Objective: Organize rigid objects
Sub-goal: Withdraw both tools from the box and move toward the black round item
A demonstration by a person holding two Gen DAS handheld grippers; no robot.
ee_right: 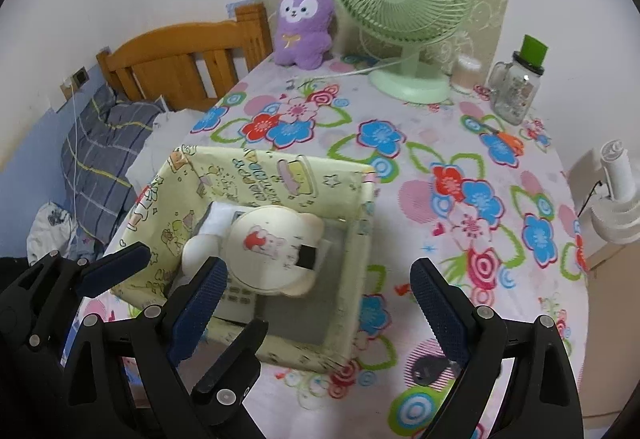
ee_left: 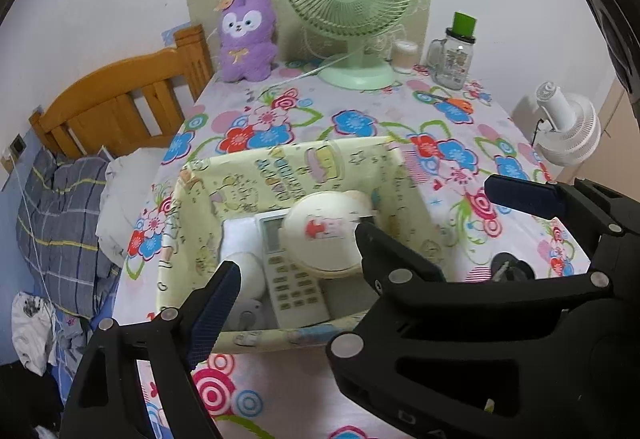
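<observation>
A pale yellow fabric storage box [ee_left: 192, 223] [ee_right: 356, 239] stands on the floral table. Inside lie a white remote control [ee_left: 290, 279], a cream round bear-eared case [ee_left: 324, 235] [ee_right: 272, 251] resting on it, a white rounded object [ee_left: 248, 271] [ee_right: 196, 247] and a white block [ee_left: 238, 235]. My left gripper [ee_left: 296, 271] is open and empty, hovering over the box's near edge. My right gripper [ee_right: 316, 295] is open and empty just right of the box, above its near right corner. A black key fob [ee_right: 430, 369] [ee_left: 512, 267] lies on the table right of the box.
At the back of the table stand a green desk fan [ee_left: 352, 7] [ee_right: 404, 3], a purple plush toy [ee_left: 246, 35] [ee_right: 304, 21], a glass jar with a green lid [ee_left: 454, 55] [ee_right: 518, 87] and a small white jar [ee_left: 404, 55]. A wooden bed [ee_left: 120, 99] is left, a white fan [ee_left: 568, 127] right.
</observation>
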